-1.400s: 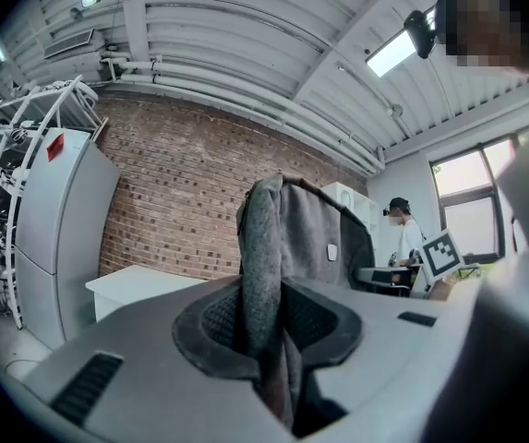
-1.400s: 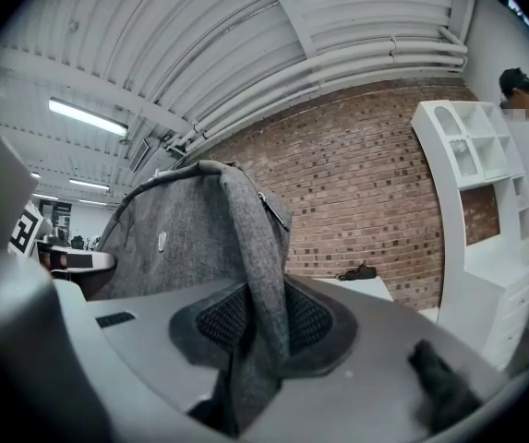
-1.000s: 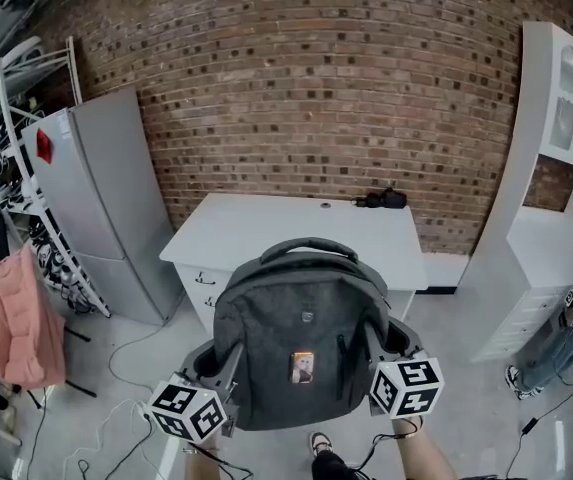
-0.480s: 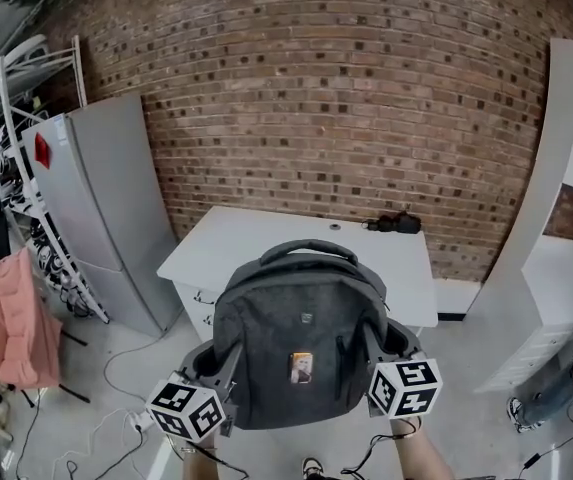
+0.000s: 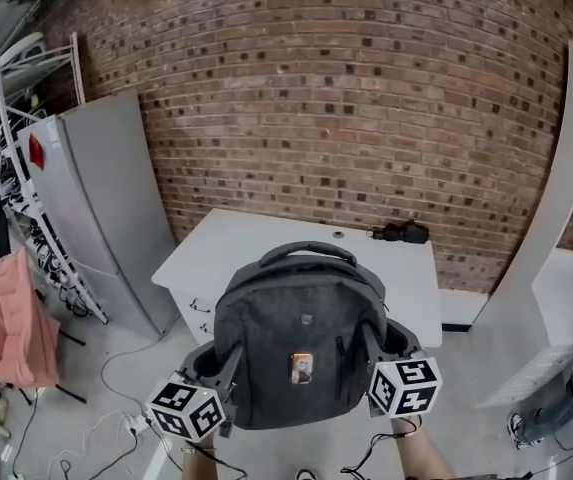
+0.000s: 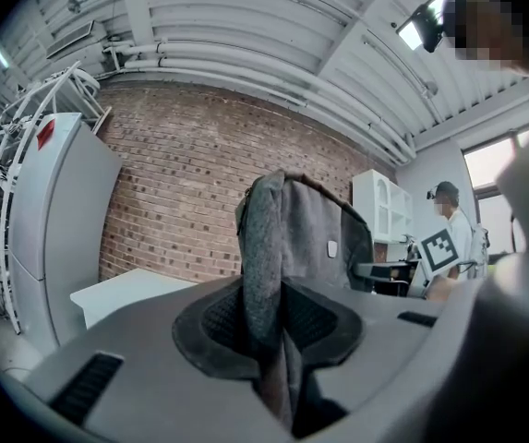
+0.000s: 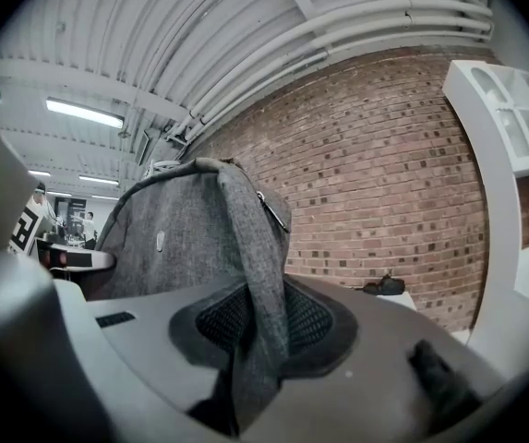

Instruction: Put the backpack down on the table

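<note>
The grey backpack [image 5: 301,338] hangs upright in the air with its front panel towards the head view. It is clear of the white table [image 5: 256,248], which lies beyond it at 12 o'clock. The left gripper [image 5: 218,363] grips the bag's side at 8 o'clock and the right gripper [image 5: 384,353] grips the other side at 4 o'clock. In each gripper view a fold of grey cloth runs up between the dark pads [image 6: 216,326], with the jaws nearly closed and clamped on it. A grey fridge [image 5: 106,208] stands at 10 o'clock. A small black item [image 5: 401,233] sits on the table's far edge at 1 o'clock.
</note>
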Available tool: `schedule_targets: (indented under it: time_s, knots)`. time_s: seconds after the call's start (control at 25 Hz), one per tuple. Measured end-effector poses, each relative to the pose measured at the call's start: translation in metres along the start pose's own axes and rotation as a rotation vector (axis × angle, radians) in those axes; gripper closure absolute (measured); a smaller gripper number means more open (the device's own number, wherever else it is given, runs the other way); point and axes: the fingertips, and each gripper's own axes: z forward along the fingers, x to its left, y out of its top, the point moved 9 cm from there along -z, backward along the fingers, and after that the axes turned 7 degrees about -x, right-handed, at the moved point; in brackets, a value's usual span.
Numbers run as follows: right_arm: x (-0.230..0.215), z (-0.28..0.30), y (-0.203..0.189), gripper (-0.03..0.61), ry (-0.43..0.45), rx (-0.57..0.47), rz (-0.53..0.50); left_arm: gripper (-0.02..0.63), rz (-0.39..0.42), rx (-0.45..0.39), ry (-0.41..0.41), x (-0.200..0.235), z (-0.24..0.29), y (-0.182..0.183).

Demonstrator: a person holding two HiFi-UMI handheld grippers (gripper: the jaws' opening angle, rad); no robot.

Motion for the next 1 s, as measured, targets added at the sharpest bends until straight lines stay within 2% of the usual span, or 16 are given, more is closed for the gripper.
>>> schedule_targets:
  time_s: [0.4,1.0]
  knots:
    - [-0.025,0.043,-0.005,0.491,0.034,0.009,0.015,0.526,0.011,0.029,0.041,0.010,0.038,-0.004]
    - [-0.051,0.068,-0.006,0.491,0.022,0.017,0.017,0.526,0.009,0.040,0.033,0.014,0.077,-0.008]
